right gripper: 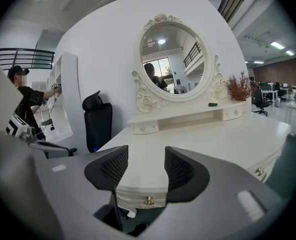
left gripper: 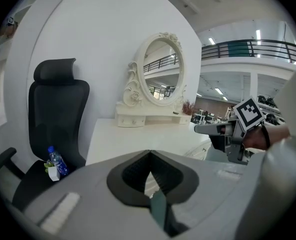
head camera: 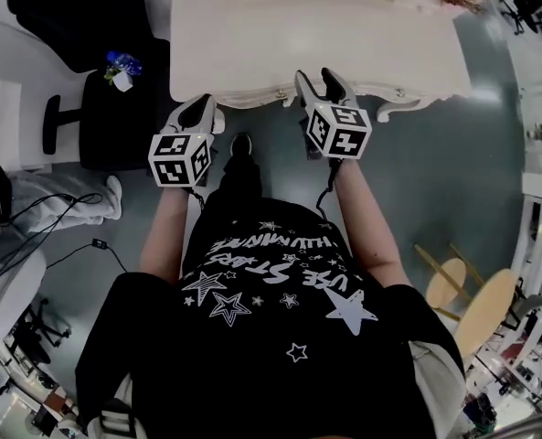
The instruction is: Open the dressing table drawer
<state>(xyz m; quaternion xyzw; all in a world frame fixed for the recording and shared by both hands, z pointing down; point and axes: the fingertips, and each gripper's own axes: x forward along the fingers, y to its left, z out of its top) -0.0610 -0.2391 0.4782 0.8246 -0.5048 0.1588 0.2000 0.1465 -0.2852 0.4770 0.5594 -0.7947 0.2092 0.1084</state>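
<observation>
The white dressing table (head camera: 344, 48) stands right in front of me. Its middle drawer front (right gripper: 138, 193) with a small brass knob (right gripper: 148, 201) shows in the right gripper view, just below and between the jaws. My right gripper (right gripper: 146, 154) is open and empty, level with the table's front edge (head camera: 318, 79), and not touching the knob. My left gripper (left gripper: 149, 154) is shut on nothing and held short of the table's left front corner (head camera: 207, 106). From the left gripper view, the right gripper (left gripper: 210, 129) sits off to the right.
An oval mirror (right gripper: 171, 59) and a red plant (right gripper: 237, 86) stand at the table's back. A side drawer knob (right gripper: 260, 172) shows at right. A black office chair (head camera: 115, 117) with a blue bottle (head camera: 122, 62) is at left. Cables (head camera: 51, 218) lie left, a wooden stool (head camera: 476, 309) right.
</observation>
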